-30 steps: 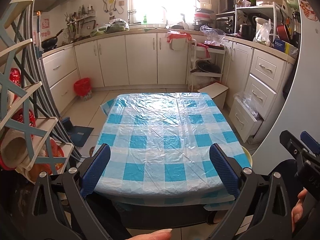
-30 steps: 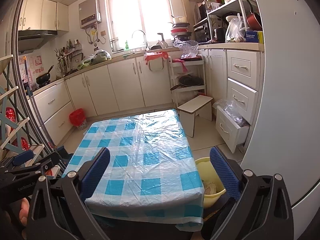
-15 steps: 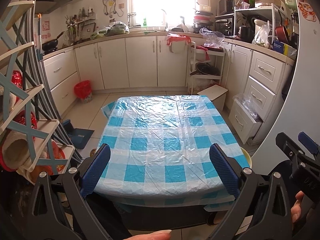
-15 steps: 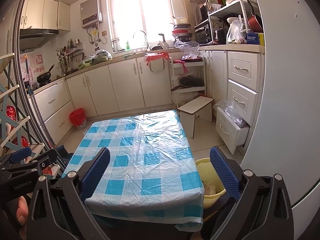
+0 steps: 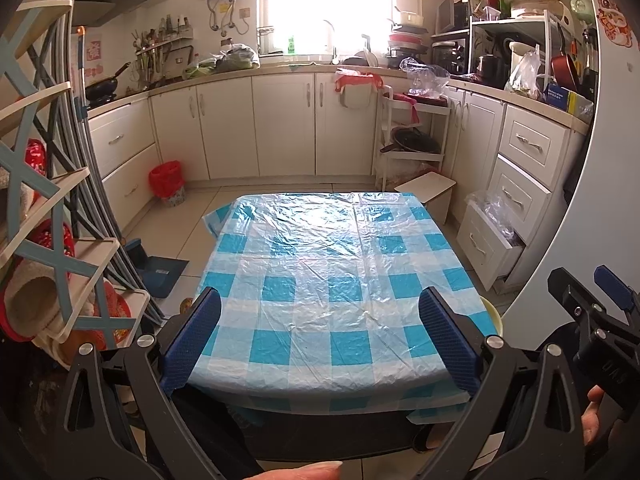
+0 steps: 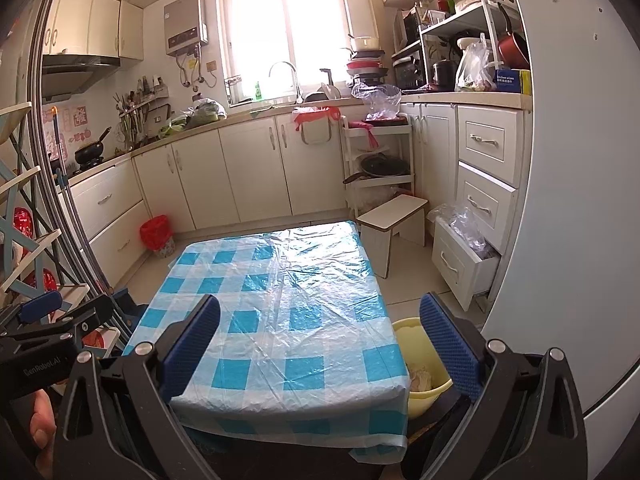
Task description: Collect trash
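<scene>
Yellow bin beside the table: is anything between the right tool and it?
Nothing visible blocks it. The yellow bin sits on the floor against the table's right side, open-topped, low and right of the open right tool. The tool's own right finger overlaps the bin's far edge in view.

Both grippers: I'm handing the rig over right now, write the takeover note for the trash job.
Left gripper: open, empty, held over the near edge of the table.
Right gripper: open, empty, beside it.
Checked tablecloth: no trash visible on it.
Yellow basin on the floor at the table's right corner, something pale inside.
Red-lined bin by the far left cabinets.
Done: nothing visibly picked up.
Left: find trash, bin it.
</scene>
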Available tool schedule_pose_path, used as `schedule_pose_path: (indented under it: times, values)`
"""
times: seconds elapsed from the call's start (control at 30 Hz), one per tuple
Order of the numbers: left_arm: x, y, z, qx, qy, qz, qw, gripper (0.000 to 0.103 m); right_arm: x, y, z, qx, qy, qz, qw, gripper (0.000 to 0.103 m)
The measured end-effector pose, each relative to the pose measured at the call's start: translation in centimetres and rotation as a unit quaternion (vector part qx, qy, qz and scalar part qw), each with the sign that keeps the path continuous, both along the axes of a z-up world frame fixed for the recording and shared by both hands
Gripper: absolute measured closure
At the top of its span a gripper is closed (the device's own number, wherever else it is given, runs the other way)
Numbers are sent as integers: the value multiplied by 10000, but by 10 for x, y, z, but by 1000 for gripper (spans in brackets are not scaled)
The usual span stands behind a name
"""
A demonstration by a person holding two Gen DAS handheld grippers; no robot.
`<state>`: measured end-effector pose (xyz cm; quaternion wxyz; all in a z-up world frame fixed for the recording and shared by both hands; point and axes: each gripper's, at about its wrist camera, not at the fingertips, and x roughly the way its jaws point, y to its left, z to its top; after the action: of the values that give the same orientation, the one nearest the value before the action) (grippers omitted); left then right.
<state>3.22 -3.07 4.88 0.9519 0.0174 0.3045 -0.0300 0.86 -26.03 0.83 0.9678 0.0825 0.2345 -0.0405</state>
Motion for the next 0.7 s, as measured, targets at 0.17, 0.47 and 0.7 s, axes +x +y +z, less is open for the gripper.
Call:
schedule_pose_path:
  times: [0.17, 0.47, 0.7]
  values:
    - [0, 1, -1, 47, 20, 49, 10000, 8, 2, -1, -2, 38, 4, 11, 10000, 7]
    - [-2, 0, 0, 71, -2, 58, 10000, 8, 1, 0, -1, 31, -19, 25, 10000, 7]
    - [-3, 0, 0, 53, 13, 66, 10000, 8, 1, 1, -2, 23, 7, 54, 10000, 7]
